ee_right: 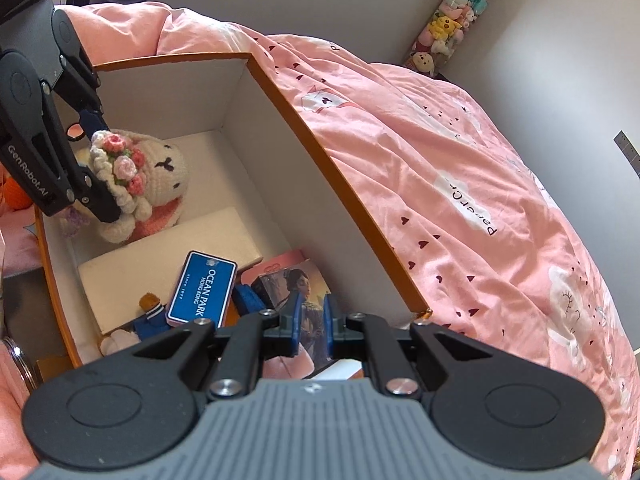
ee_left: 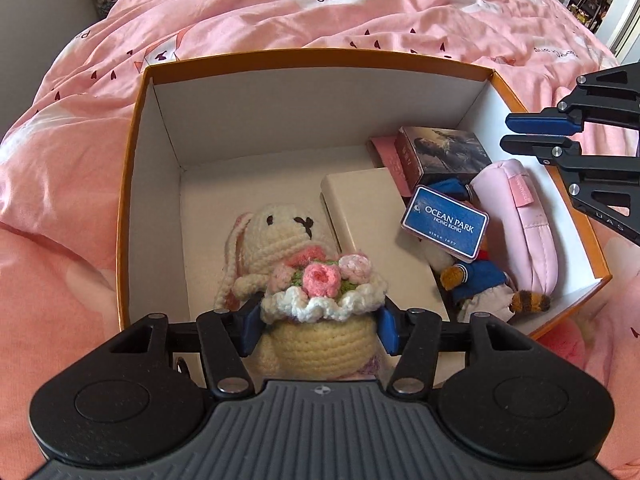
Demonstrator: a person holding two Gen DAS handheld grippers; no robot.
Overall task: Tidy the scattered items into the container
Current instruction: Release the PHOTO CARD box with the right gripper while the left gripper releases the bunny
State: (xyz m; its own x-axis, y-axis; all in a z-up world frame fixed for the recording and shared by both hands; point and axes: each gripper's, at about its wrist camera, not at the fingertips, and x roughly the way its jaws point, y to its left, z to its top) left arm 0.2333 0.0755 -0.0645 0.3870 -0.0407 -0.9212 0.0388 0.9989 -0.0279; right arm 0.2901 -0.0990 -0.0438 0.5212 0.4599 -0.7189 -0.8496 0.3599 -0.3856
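An orange-rimmed cardboard box [ee_left: 320, 56] [ee_right: 280, 92] with white walls stands on the bed. My left gripper [ee_left: 318, 328] [ee_right: 102, 166] reaches down into its left half. Its blue pads touch both sides of a cream crochet bunny [ee_left: 288, 236] [ee_right: 160, 176] that carries a pink flower bouquet. The bunny's lower body is hidden behind the gripper, so I cannot tell whether it rests on the floor of the box. My right gripper [ee_left: 508, 132] [ee_right: 311, 316] hovers over the right end of the box, shut and empty.
In the box lie a flat white box [ee_left: 372, 220] [ee_right: 168, 256], a blue Ocean Park tin [ee_left: 444, 222] [ee_right: 204, 288], a picture-printed carton [ee_left: 444, 156] [ee_right: 296, 284], a pink pouch [ee_left: 520, 232] and a blue-clad plush [ee_left: 476, 276] [ee_right: 150, 316]. A pink duvet [ee_left: 280, 8] [ee_right: 480, 180] surrounds it.
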